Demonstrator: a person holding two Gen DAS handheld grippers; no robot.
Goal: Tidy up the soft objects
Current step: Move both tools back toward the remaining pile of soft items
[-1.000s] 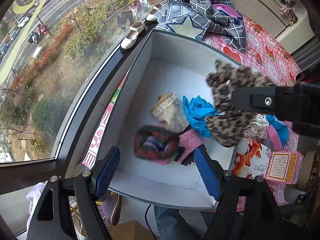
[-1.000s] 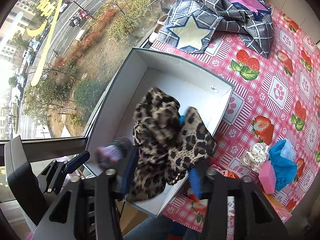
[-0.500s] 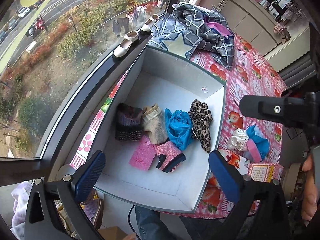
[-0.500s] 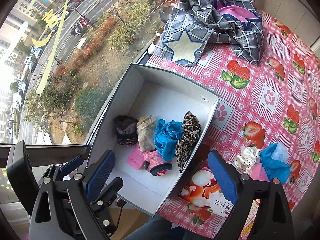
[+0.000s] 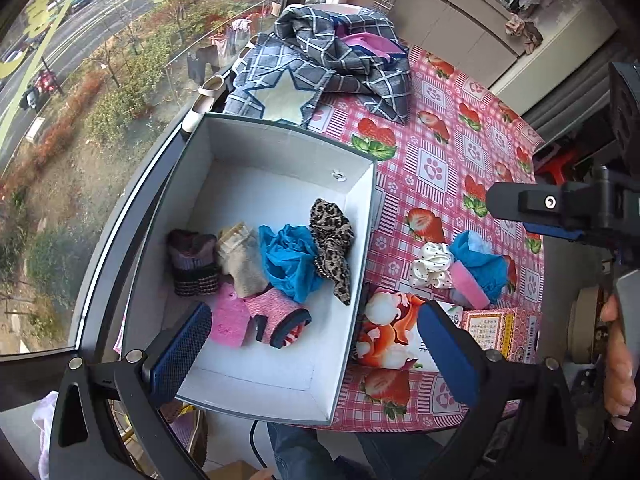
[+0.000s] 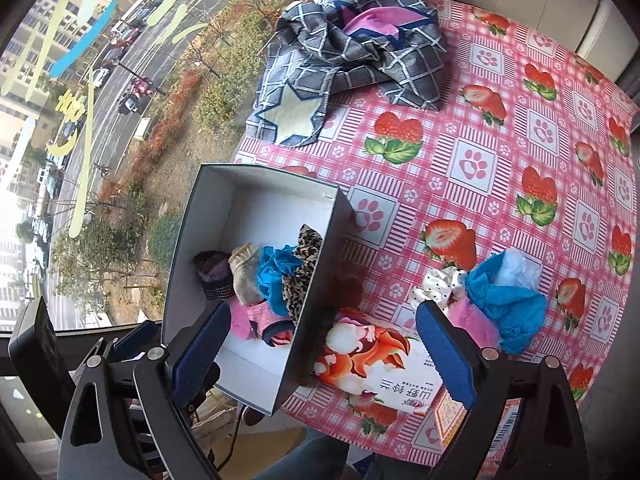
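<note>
Both grippers (image 5: 316, 344) (image 6: 324, 354) had dropped their cloths into the box (image 5: 370, 208) and stood open, empty; next grasp should centre on the right pile (image 6: 500, 300).

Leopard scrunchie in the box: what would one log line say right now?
left tool: open, empty | right tool: open, empty | leopard scrunchie: in white box | blue cloth: on table

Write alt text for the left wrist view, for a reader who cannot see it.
Open, empty left gripper above a white box holding rolled soft items, among them a leopard-print cloth and a blue cloth. More soft items lie beside the box on a pink strawberry tablecloth, with a checked grey garment beyond it.
</note>
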